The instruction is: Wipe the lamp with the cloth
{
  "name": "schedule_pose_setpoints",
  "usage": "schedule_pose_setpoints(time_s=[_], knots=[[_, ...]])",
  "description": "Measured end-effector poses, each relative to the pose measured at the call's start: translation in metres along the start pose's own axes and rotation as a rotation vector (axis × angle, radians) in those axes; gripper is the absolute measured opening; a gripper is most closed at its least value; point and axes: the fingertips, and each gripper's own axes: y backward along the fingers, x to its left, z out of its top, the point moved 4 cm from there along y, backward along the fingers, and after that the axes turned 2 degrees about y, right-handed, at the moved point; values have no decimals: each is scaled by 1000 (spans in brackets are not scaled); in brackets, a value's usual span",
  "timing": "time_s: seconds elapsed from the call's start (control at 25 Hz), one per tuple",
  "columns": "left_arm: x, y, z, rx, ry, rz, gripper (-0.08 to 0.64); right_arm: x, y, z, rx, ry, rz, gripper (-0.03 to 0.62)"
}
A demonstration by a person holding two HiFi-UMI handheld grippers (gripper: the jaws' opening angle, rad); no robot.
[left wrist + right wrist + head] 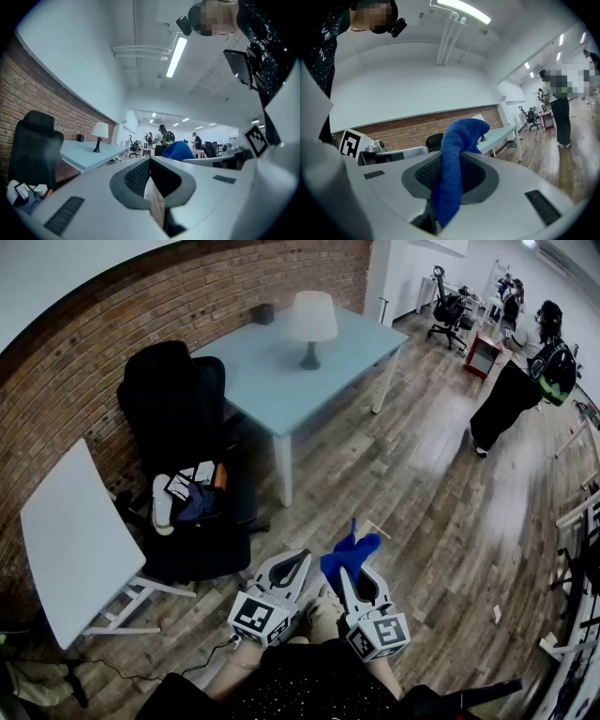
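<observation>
Both tools are held low, close to the person's body. The right gripper is clamped on the blue cloth. The cloth's long axis runs along the jaws: a bunched strip rises out between the pads and goes past the tips, and its free end folds over at the top. In the head view the cloth points forward, away from the person, over the wooden floor.

The left gripper sits just beside the right one. Its jaws are closed tip to tip with nothing held, and only a sliver of floor shows behind them.

The lamp is well apart from both grippers. It stands upright on the pale blue table with its axis vertical, pale shade on top and dark base below. It is on the part of the table nearer the brick wall.

A black office chair stands beside the table with odds and ends on its seat. A white panel leans at the left. A person stands far off at the right.
</observation>
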Motion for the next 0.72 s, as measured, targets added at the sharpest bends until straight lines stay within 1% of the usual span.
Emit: schedule_pose_setpoints(time_s=[0.16, 0.28, 0.36, 0.52, 0.72], knots=[[16, -36, 0, 2, 5, 21, 9, -32, -25, 10, -17, 10, 6, 89], [37, -75, 10, -14, 8, 63, 9, -66, -53, 28, -31, 32, 18, 89], [53, -105, 18, -27, 11, 93, 9, -93, -75, 41, -39, 25, 29, 89], [73, -159, 26, -40, 14, 127, 9, -141, -115, 58, -27, 21, 58, 89], [98, -221, 23, -46, 22, 161, 9, -192, -166, 68, -3, 34, 111, 89]])
